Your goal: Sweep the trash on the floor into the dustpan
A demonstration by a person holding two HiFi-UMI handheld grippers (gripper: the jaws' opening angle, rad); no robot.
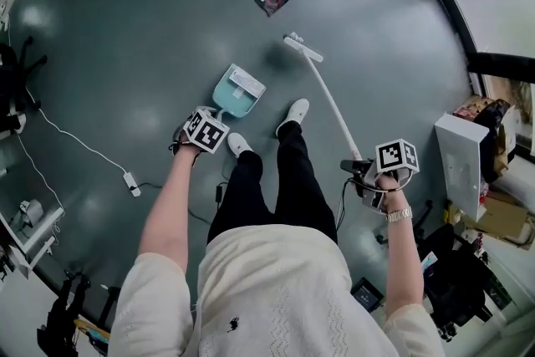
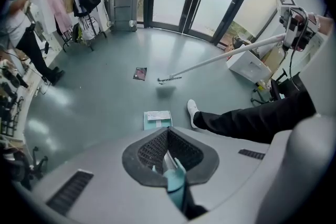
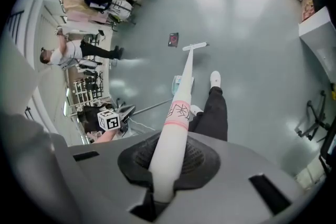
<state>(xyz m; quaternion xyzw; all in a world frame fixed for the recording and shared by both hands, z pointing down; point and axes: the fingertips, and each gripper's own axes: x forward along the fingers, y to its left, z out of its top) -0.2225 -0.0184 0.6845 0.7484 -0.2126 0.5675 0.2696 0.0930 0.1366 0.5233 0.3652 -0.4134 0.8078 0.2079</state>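
Firstly, hazards.
1. The trash wrapper (image 1: 272, 0) lies flat on the floor (image 1: 125, 29), well apart from the dustpan (image 1: 236, 91). A flat, light packet could slide under the bristles or skip sideways past the pan.
2. The broom head (image 1: 302, 47) hangs between wrapper and dustpan, seemingly off the floor to judge by its shadow (image 2: 167, 91). It sits on the near side of the wrapper, so a stroke begun from there would miss it.
3. I grip the broom handle (image 3: 178, 113) at its far end only, so the long shaft could twist or swing wide.
4. The dustpan's lip could lift if I tilt its thin handle, letting the trash pass beneath.

Secondly, jaws.
- Left gripper (image 2: 170, 168): jaws closed tight on the teal dustpan handle (image 2: 176, 183). The pan rests just ahead of my left shoe (image 1: 239, 145).
- Right gripper (image 3: 168, 165): jaws clamped on the white broom handle.
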